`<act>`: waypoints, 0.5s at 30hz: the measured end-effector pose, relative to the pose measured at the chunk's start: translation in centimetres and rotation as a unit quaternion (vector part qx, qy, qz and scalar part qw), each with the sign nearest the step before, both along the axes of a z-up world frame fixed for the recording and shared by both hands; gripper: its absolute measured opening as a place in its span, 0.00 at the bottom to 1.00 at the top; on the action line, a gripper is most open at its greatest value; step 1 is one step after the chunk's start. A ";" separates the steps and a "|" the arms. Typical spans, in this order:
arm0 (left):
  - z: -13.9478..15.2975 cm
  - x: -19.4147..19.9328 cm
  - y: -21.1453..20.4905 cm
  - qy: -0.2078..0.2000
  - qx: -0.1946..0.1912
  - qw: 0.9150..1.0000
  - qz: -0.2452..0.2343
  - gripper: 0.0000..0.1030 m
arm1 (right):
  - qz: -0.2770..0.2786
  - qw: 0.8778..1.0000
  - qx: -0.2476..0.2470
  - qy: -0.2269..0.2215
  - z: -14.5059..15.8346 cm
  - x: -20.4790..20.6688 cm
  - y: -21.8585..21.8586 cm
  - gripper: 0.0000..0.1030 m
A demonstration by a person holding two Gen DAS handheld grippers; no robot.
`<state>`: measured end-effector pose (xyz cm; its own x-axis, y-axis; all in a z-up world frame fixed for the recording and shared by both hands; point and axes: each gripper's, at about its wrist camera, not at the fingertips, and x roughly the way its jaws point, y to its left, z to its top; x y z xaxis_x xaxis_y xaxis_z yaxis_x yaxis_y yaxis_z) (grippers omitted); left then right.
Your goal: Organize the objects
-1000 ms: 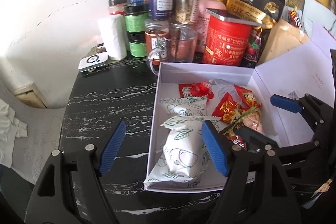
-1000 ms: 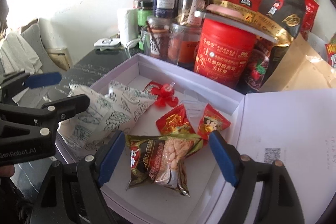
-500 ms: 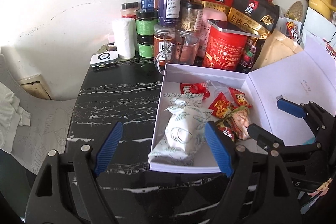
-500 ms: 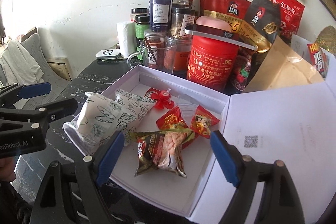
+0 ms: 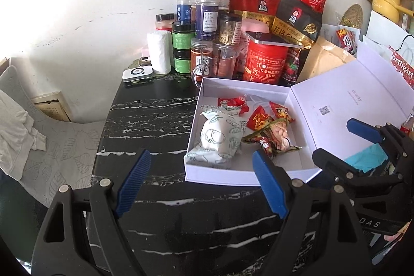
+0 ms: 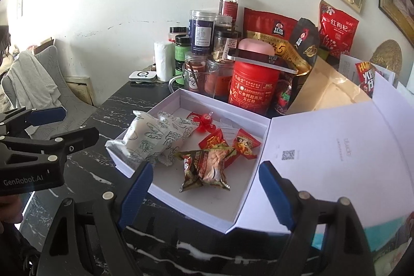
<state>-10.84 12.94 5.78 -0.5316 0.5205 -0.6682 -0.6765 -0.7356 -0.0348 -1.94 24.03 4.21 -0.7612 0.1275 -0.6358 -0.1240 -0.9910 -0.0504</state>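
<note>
Hovering above the near edge of the black marble table (image 5: 150,118), the left gripper (image 5: 199,185) stands released with nothing between its blue pads; its jaws have just been opening a little further. The right gripper (image 6: 204,194), beside it on the lid side, is likewise released and empty. Both point forward and downward toward the white box (image 6: 176,188), which lies just ahead of them with its lid (image 6: 336,146) folded flat away from the left gripper. Inside the box, nearest the left gripper, lies the leaf-printed white pouch (image 5: 220,139), one end resting on the box's front wall. Directly ahead of the right gripper lies the peanut packet (image 6: 207,167), and just beyond it sit two small red sachets (image 6: 227,141) and a red toy (image 6: 205,120). Judged from this layout, the loose snacks are already gathered in the box, so the sorting appears largely done. What likely remains is tucking the pouch fully inside and closing the lid. Beyond the box, against the wall, stand a red tin (image 5: 266,61), jars (image 5: 207,17) and foil bags (image 5: 254,7), none yet boxed; whether they belong to the task cannot be determined
</note>
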 end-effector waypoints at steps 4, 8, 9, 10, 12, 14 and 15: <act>0.5 1.7 -1.4 0.004 0.008 1.000 0.003 0.78 | 0.005 1.000 -0.014 0.005 0.4 1.7 -0.6 0.82; 0.9 3.0 -2.4 0.012 -0.007 1.000 0.018 0.78 | 0.013 1.000 -0.014 0.007 0.7 3.3 -1.5 0.82; 1.0 3.4 -2.7 0.013 -0.009 1.000 0.022 0.78 | 0.015 1.000 -0.013 0.009 0.9 3.7 -1.7 0.82; 1.1 3.7 -3.0 0.014 -0.007 1.000 0.024 0.78 | 0.015 1.000 -0.012 0.011 1.0 4.1 -2.0 0.82; 1.2 4.4 -3.6 0.014 -0.007 1.000 0.026 0.78 | 0.012 1.000 -0.008 0.012 1.2 5.0 -2.4 0.82; 1.2 5.3 -4.2 0.017 -0.008 0.999 0.028 0.78 | 0.007 1.000 -0.012 0.009 1.3 5.8 -2.6 0.82; 1.2 5.7 -4.4 0.019 -0.008 0.999 0.029 0.78 | 0.004 1.000 -0.016 0.005 1.2 6.0 -2.7 0.82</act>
